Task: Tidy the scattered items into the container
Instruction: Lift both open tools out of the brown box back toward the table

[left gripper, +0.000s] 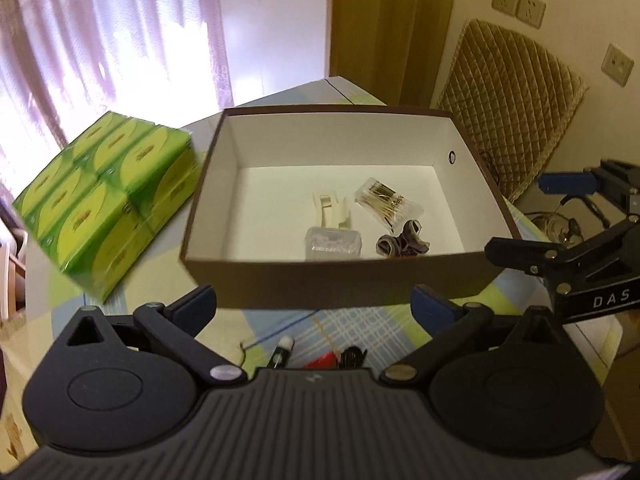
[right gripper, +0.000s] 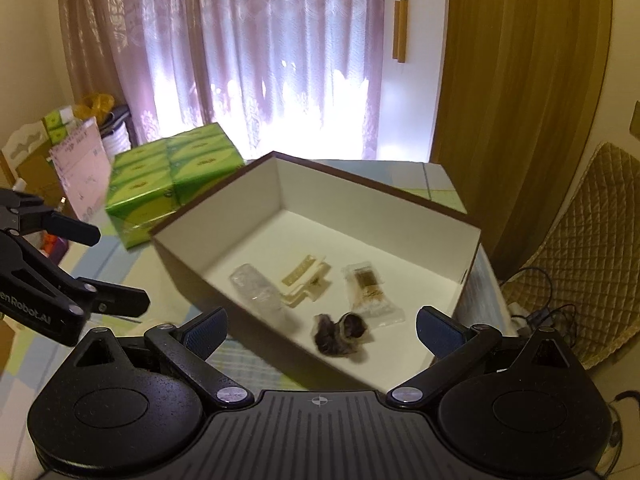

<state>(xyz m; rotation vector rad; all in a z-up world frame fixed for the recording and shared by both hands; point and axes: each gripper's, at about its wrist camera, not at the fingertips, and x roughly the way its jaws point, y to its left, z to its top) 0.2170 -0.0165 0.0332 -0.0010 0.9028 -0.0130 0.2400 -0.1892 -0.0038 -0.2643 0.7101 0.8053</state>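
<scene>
While both tools gape empty, four items lie in the box (left gripper: 332, 280).

Brown box (left gripper: 340, 280) with white inside, bright green tissue packs (left gripper: 108, 200) at 9 o'clock, pastel plaid tablecloth (left gripper: 360, 332), lilac curtains (right gripper: 260, 60).

A: The small items at the table's near edge (left gripper: 320, 354), white-capped tube and red thing, are half hidden behind the gripper body.

B: The brown box's dark bundle (right gripper: 340, 334) is blurred.
</scene>
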